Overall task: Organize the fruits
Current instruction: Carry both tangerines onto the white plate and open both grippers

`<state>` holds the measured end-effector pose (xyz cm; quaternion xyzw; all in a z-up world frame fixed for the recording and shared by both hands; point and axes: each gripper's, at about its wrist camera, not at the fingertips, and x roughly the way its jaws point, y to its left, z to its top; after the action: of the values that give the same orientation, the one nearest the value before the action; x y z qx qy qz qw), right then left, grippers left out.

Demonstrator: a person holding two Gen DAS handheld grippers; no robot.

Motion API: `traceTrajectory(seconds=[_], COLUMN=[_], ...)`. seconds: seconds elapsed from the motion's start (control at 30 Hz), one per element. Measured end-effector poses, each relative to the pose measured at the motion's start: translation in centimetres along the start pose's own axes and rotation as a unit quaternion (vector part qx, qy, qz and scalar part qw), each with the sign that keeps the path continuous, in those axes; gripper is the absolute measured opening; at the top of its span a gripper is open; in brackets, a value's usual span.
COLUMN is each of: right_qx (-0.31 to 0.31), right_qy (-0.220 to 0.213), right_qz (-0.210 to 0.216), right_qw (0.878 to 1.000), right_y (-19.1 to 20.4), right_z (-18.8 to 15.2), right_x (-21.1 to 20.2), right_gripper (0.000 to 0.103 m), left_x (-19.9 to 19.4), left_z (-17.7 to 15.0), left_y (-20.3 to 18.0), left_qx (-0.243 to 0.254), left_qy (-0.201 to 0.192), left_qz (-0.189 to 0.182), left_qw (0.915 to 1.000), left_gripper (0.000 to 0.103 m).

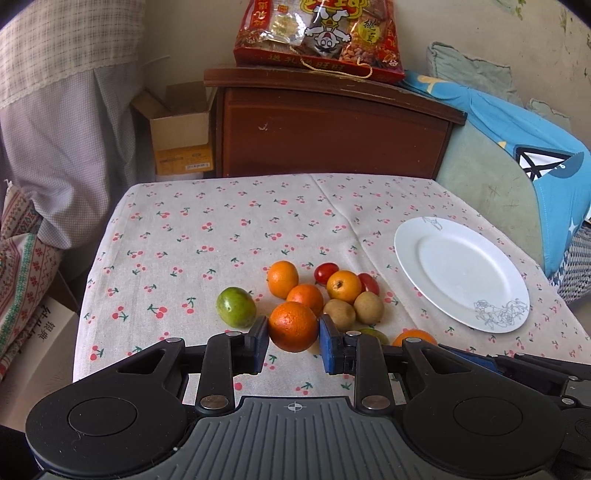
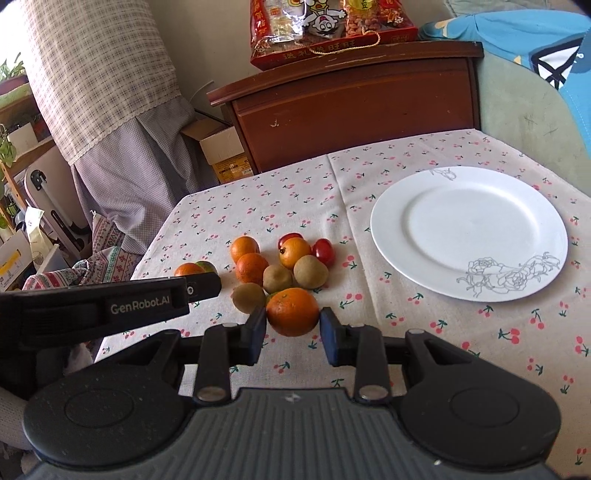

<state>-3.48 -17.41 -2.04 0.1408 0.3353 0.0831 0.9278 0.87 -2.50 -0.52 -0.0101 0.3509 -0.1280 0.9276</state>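
1. Where the room closes in behind the table, a dark wooden cabinet [image 1: 332, 125] stands against the wall, with a red snack bag [image 1: 317, 33] on top, an open cardboard box [image 1: 181, 136] to its left and a checked curtain [image 2: 99, 74] further left.
2. A table under a cherry-print cloth [image 1: 207, 229] fills the foreground, with blue bedding [image 1: 535, 155] beyond its right edge.
3. A white plate [image 2: 469, 229] with a line-drawn flower on its rim sits bare on the right side of the cloth.
4. Left of the plate lies a loose cluster of fruit (oranges, brown kiwis, red tomatoes), with a green fruit [image 1: 236, 307] apart on its left.
5. The left gripper [image 1: 293, 343] is clamped on an orange [image 1: 293, 326] at the near edge of the cluster.
6. The right gripper [image 2: 293, 328] likewise pinches a second orange [image 2: 292, 312] between its pads.
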Motion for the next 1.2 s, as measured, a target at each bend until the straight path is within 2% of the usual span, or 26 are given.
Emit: traceTrajectory(seconds=[0.4,0.67,0.87,1.2], right_qx=[0.047,0.1,0.136,0.186], right_qy=[-0.038,-0.064,-0.063,-0.05], right_qz=[-0.041,-0.078,-0.102,-0.113], right_qw=[0.997,0.99,0.983,0.975], right_y=[-3.4,-6.5,-8.3,-10.1], right_z=[1.6,2.7,2.6,2.1], right_x=[-1.5,-2.3,-2.2,-1.5], right_gripper=[0.031,0.032,0.032,0.032], left_x=[0.0,2.0,4.1,6.9], left_z=[1.3,2.9,3.2,3.3], left_y=[-2.9,-5.2,-7.2,-9.1], left_qx=[0.008,-0.004,0.009,0.025], left_qy=[-0.016,-0.007,0.008,0.03], left_qz=[-0.03,-0.079,-0.099,-0.118], left_qw=[0.9994,0.9968,0.995,0.9923], left_gripper=[0.026,0.026,0.026,0.026])
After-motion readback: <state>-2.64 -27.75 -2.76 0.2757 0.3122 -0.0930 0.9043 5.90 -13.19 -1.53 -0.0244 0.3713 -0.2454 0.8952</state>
